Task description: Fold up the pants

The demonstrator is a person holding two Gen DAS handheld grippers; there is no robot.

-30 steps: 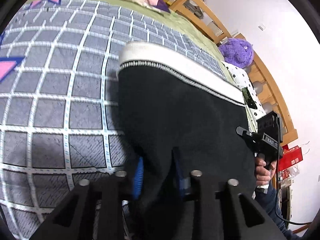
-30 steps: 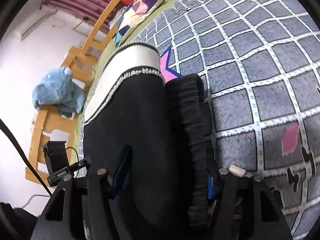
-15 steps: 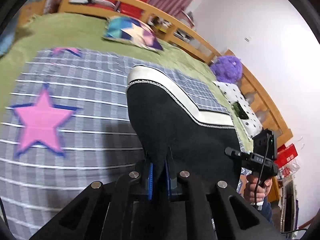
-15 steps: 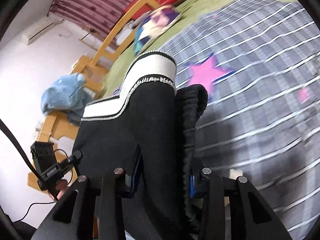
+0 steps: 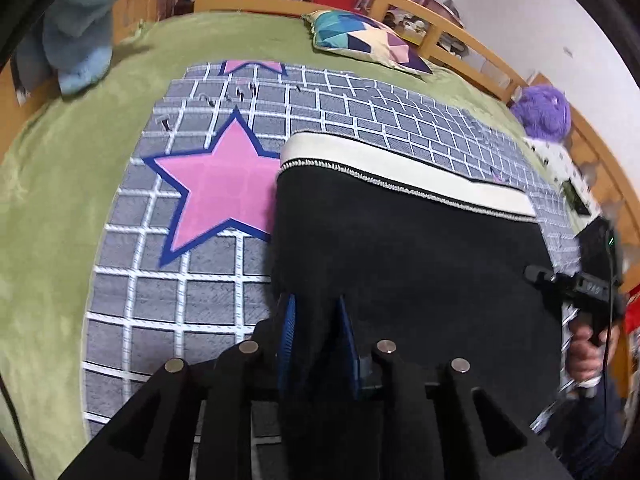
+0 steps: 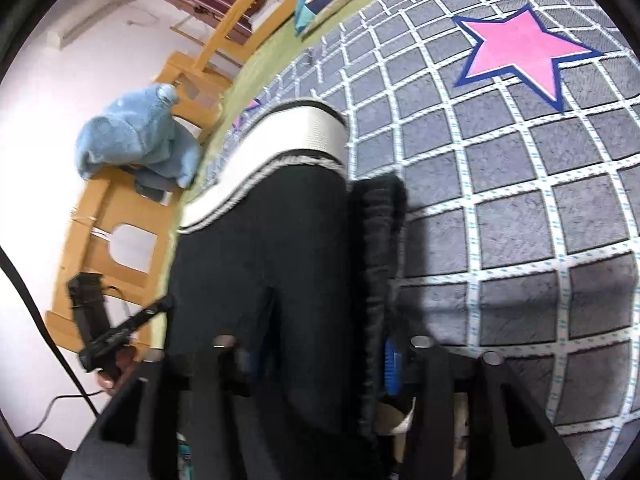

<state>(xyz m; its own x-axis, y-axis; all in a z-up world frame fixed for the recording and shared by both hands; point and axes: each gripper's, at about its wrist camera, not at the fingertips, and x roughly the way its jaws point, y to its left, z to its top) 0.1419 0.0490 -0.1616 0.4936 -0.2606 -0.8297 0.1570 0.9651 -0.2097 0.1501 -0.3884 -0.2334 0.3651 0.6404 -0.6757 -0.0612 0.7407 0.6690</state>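
The black pants (image 5: 408,256) with a white band (image 5: 392,166) at the far edge hang stretched over a grey checked blanket (image 5: 168,292). My left gripper (image 5: 316,320) is shut on the near left edge of the pants. My right gripper (image 6: 320,356) is shut on the other near edge, where the ribbed black waistband (image 6: 380,240) bunches up. The pants (image 6: 272,248) run from it to the white band (image 6: 296,136). The right gripper shows in the left wrist view (image 5: 576,284), and the left gripper in the right wrist view (image 6: 116,332).
A pink star (image 5: 216,188) is printed on the blanket left of the pants. The blanket lies on a green bed (image 5: 44,184) with a wooden frame (image 5: 280,4). A patterned pillow (image 5: 368,40), a blue plush (image 5: 76,36) and a purple plush (image 5: 544,112) sit near the edges.
Both grippers have lifted and drawn back with the pants. More of the blanket and bed shows now, and the pink star has come into view beside the pants.
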